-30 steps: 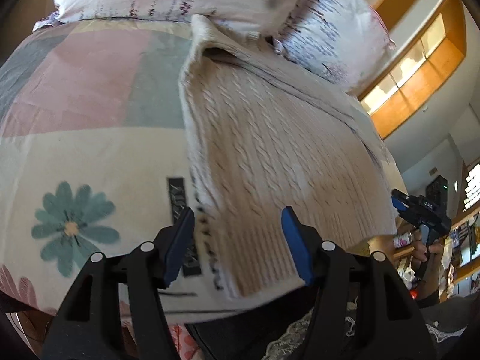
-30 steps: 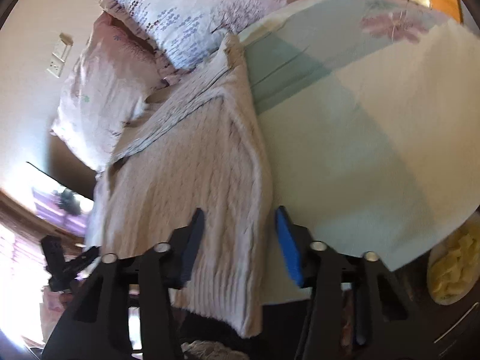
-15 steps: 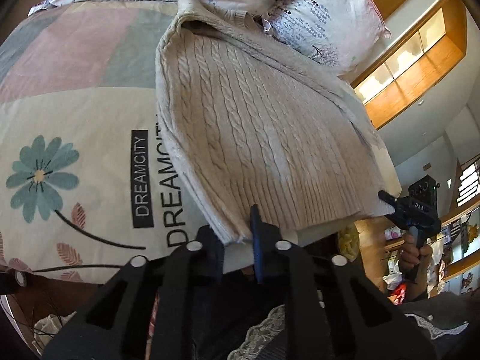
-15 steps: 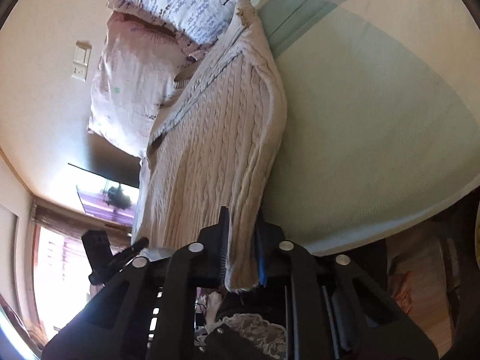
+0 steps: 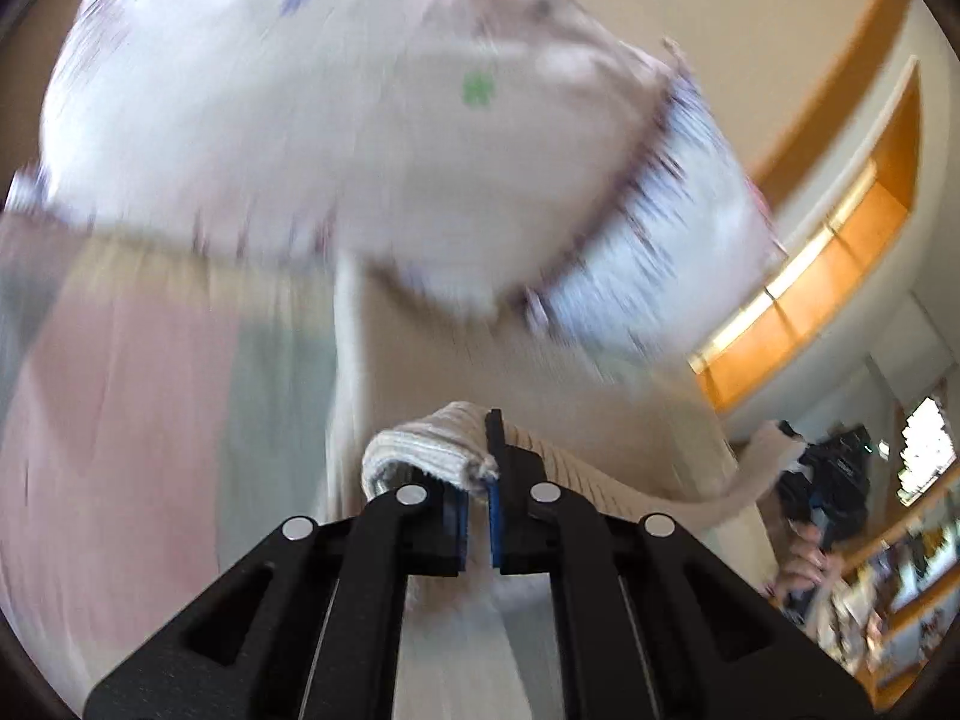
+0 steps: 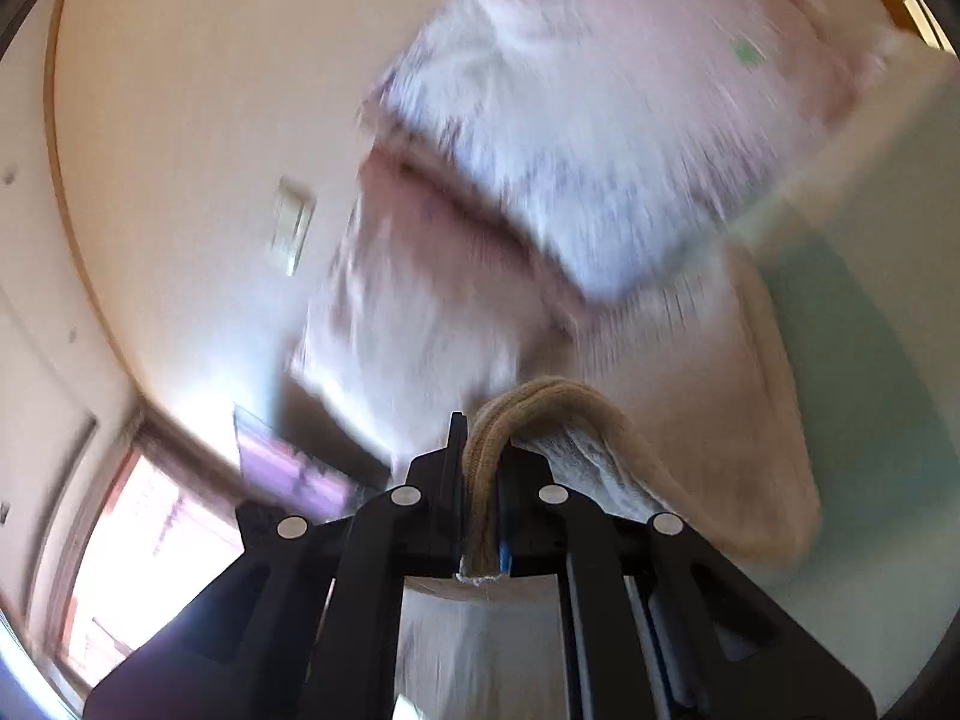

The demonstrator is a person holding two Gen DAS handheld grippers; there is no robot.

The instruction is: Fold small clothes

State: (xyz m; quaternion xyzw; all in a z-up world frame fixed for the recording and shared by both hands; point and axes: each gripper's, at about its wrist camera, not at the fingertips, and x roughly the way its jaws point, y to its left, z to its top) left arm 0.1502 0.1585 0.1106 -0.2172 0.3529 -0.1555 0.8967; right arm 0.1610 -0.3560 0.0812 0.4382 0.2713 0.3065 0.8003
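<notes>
Left wrist: my left claw (image 5: 477,516) is pinched tight on the sweater (image 5: 432,450) hem, knit bunched over the left finger and trailing off to the right. Ahead and above it, blurred pillows (image 5: 336,120); bedspread (image 5: 120,420) to the left of the claw. Far right I see the right claw (image 5: 828,474) with a corner of sweater hanging from it.

Right wrist: my right claw (image 6: 480,516) is clamped on a folded sweater (image 6: 540,408) edge, knit looping up between the fingers and draping right. Pillows (image 6: 570,150) ahead, bedspread (image 6: 870,360) right, wall switch (image 6: 291,225) upper left. Heavy motion blur.
</notes>
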